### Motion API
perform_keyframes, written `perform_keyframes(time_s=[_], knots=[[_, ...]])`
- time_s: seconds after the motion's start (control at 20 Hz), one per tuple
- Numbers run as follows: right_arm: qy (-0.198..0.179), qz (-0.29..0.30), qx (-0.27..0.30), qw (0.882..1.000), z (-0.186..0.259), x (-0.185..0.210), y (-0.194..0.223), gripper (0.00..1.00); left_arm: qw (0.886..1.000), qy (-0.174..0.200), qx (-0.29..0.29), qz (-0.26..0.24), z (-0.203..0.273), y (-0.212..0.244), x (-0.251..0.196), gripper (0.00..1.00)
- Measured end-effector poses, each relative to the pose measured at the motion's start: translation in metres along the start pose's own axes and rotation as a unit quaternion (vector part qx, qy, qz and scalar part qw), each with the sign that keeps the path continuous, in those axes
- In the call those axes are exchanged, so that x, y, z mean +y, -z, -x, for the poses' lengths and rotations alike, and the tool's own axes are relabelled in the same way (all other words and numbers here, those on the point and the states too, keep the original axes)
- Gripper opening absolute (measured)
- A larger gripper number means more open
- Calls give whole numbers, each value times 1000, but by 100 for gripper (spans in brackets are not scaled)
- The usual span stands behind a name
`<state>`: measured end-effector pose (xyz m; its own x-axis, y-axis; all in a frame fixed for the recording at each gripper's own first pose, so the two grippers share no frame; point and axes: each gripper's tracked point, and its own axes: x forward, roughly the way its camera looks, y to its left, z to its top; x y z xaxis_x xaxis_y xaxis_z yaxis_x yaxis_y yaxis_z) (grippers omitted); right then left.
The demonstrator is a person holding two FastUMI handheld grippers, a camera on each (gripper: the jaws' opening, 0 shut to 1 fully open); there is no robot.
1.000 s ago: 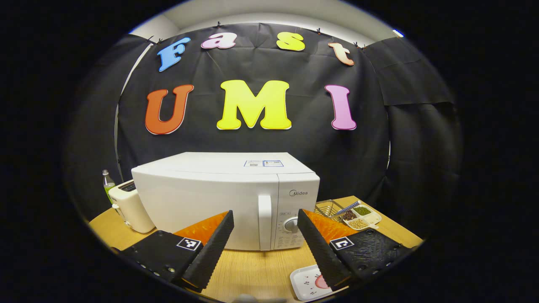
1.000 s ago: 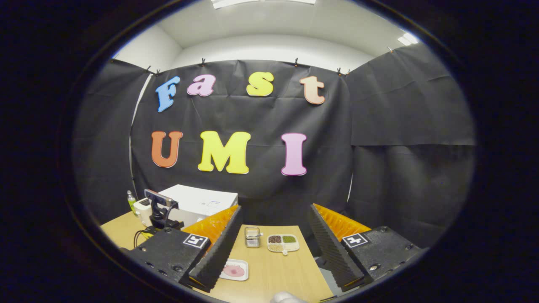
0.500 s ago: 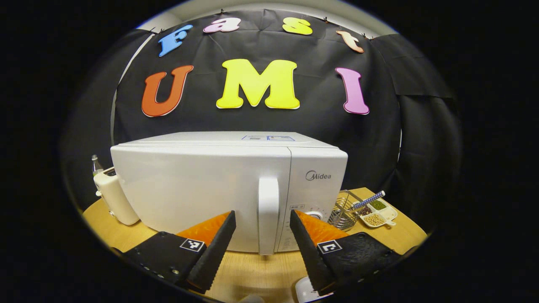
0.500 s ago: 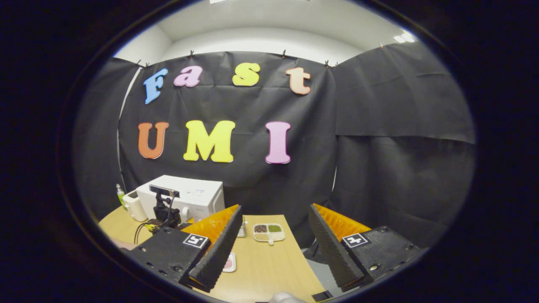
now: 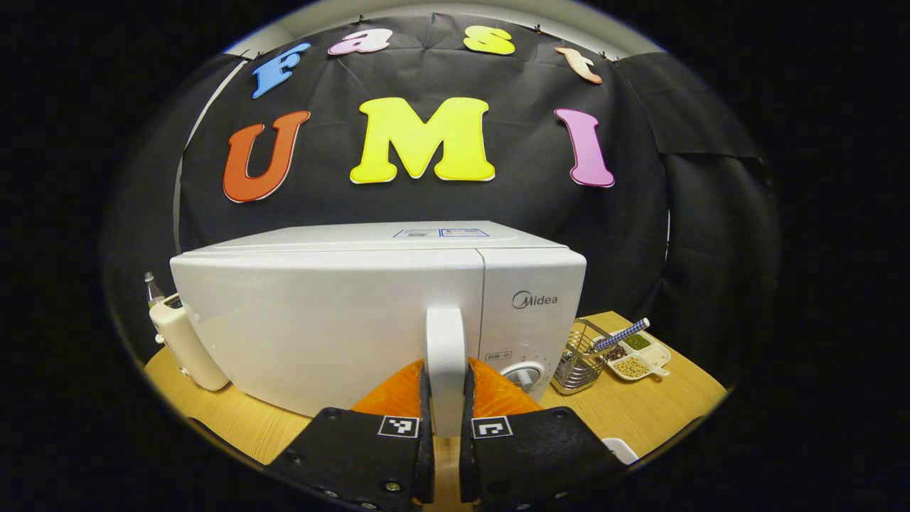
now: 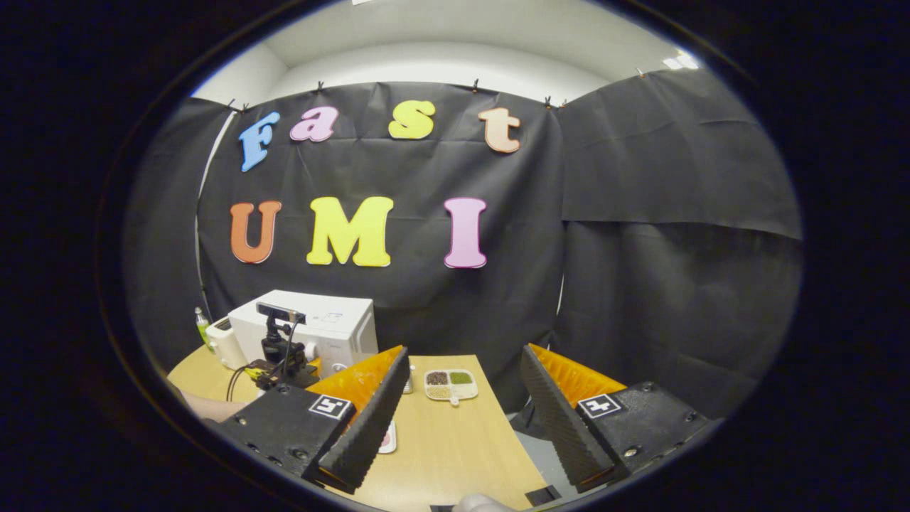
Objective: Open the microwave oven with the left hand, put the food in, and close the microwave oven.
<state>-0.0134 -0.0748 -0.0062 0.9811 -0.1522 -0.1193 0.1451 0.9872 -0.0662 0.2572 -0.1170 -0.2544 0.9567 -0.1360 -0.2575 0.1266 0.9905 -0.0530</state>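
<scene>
The opening step is in hand. On the round wooden tabletop (image 5: pixel 640 409) stands the white box-shaped microwave oven (image 5: pixel 370 313), its door shut flush with the front. The left tool (image 5: pixel 445 427) has its two black ribbed fingers pressed in on either side of the white upright bar handle (image 5: pixel 446 363) at the door's right edge, just left of the control panel with its silver dial (image 5: pixel 525 375). The grip sits on the lower part of the handle, and both fingers look to be touching it.

The right tool (image 6: pixel 462 419) hangs spread wide and holds nothing, well apart from the oven, over the near edge of the tabletop. The food, a pinkish piece on a small white tray (image 6: pixel 387 437), lies on the tabletop just beside that tool's left finger and is mostly hidden by it. Farther back sit a white divided dish of beans and grains (image 6: pixel 450 384), and in the left gripper view a wire basket (image 5: pixel 577 363) beside the oven's right side and a cream toaster (image 5: pixel 186 348) on its left.

To my eye the next move calls for a steady pull toward the person, curving out to the left as the door swings on its left-hand hinge, with the pinch kept firm so the smooth handle doesn't slip. The oven is light enough that it might slide forward if the latch is stiff. After that, the right tool would need to go down for the tray.
</scene>
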Motion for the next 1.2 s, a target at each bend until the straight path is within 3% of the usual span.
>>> perform_keyframes(time_s=[0.25,0.3,0.35,0.4,0.45,0.5,0.65,1.0,1.05,1.1,1.15,1.2], knots=[[0,4,-1,1000,10,0,1,100,1000,5,8,-2,0,3,0,9],[2,5,-3,1000,12,-2,-1,92,1000,6,12,-1,0,5,0,9],[3,6,-2,1000,12,-2,-1,100,1000,5,15,-1,3,6,0,10],[2,6,-2,1000,13,-3,0,100,1000,8,-2,-10,13,1,1,10],[2,7,-2,1000,14,-2,0,92,1000,13,0,-13,18,7,1,9],[0,8,-1,1000,16,-1,-1,100,1000,19,-1,-15,27,9,2,8],[-14,7,2,1000,18,8,3,100,1000,26,6,2,62,17,10,9],[-54,10,3,998,25,38,6,100,1000,14,13,-16,134,34,45,8],[-59,10,3,998,28,41,8,100,1000,8,16,-16,140,36,49,9],[-62,13,1,998,31,44,8,100,1000,3,14,-14,149,36,53,19],[-64,16,0,998,31,46,9,100,1000,-3,15,-16,151,39,56,3],[-67,17,1,998,33,48,11,100,1000,-10,14,-21,157,39,59,14]])
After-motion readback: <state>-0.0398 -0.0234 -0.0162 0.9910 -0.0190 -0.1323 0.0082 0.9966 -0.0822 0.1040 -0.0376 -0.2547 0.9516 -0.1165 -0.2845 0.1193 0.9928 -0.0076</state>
